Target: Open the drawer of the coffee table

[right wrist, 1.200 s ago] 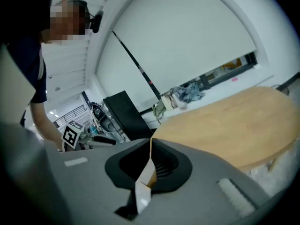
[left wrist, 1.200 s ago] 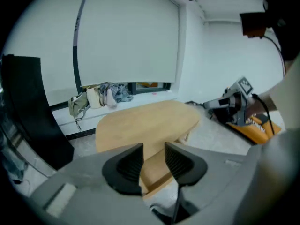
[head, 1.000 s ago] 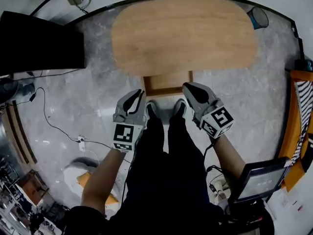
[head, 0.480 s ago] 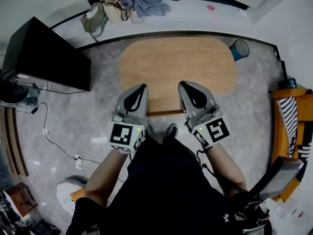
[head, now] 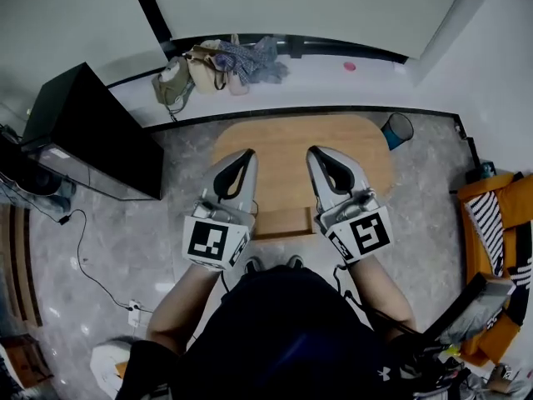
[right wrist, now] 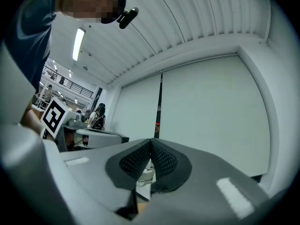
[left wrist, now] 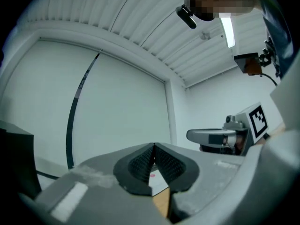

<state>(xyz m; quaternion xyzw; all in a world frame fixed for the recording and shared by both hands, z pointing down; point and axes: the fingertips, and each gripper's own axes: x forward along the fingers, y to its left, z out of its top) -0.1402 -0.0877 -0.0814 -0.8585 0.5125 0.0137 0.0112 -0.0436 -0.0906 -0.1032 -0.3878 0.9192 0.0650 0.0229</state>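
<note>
The left gripper [head: 246, 155] and right gripper [head: 314, 153] were closed on nothing, held level above the coffee table [head: 287, 136]; its drawer [head: 283, 222] apparently already stood out, needing no grip.

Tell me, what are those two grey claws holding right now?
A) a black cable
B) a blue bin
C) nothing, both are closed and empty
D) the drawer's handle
C: the jaws of the left gripper and of the right gripper each meet tip to tip, with nothing caught between them.
</note>
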